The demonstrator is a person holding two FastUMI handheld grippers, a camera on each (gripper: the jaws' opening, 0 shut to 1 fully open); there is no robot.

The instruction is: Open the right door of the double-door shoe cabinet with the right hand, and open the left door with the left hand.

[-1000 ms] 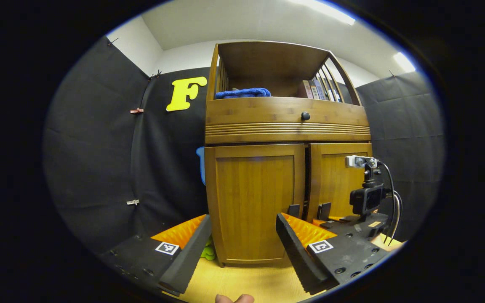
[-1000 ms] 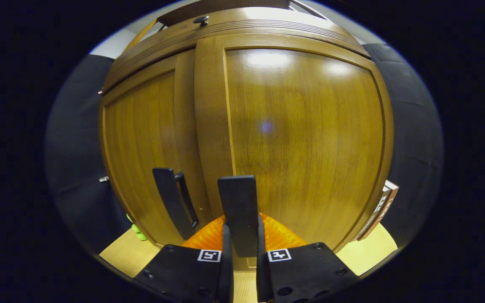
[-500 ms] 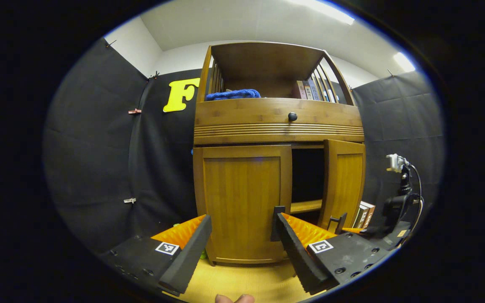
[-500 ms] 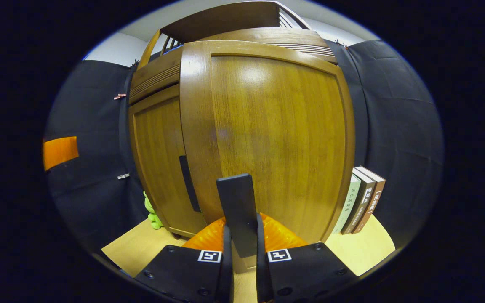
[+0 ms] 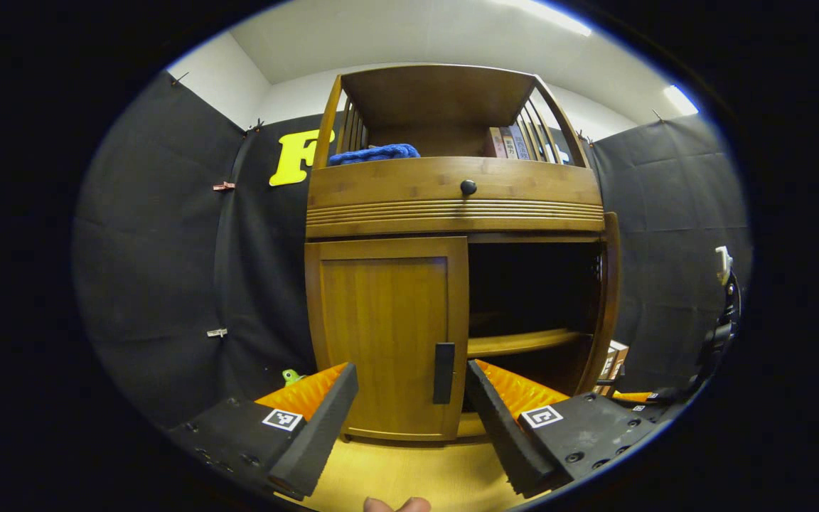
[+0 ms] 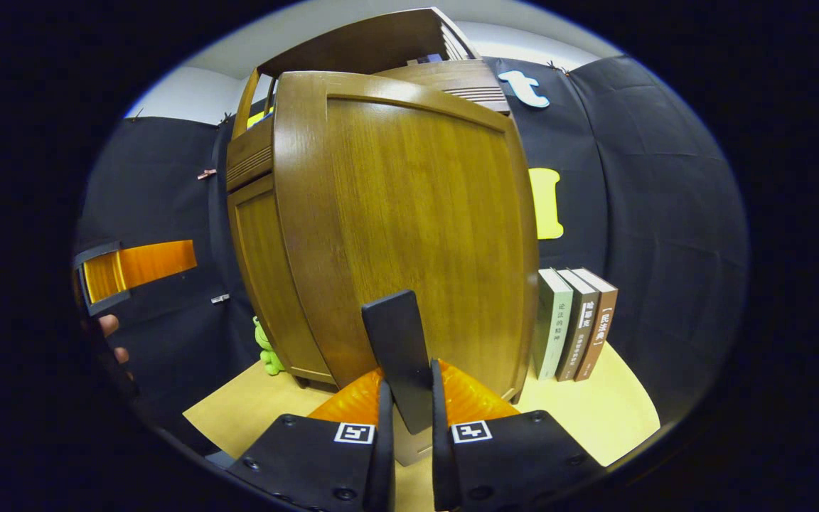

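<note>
The wooden shoe cabinet (image 5: 452,203) stands in front of me. In the left gripper view its left door (image 5: 381,334) is closed, with a dark upright handle (image 5: 443,372) at its right edge. My left gripper (image 5: 411,370) is open a short way in front of that door, touching nothing. The right door (image 6: 416,220) is swung wide open, and in the left gripper view it (image 5: 608,299) stands edge-on. My right gripper (image 6: 409,387) is shut on the right door's handle (image 6: 397,348). The open half is dark inside, with a shelf (image 5: 523,343).
Three books (image 6: 576,323) stand on the floor to the right of the open door. A green toy (image 6: 266,345) sits by the cabinet's left foot. A drawer with a knob (image 5: 467,188) runs above the doors. Blue cloth (image 5: 374,153) and books lie on the top shelf.
The right door has swung from barely ajar to wide open, with my right gripper still on its handle. The left gripper's view now faces the left door's handle.
</note>
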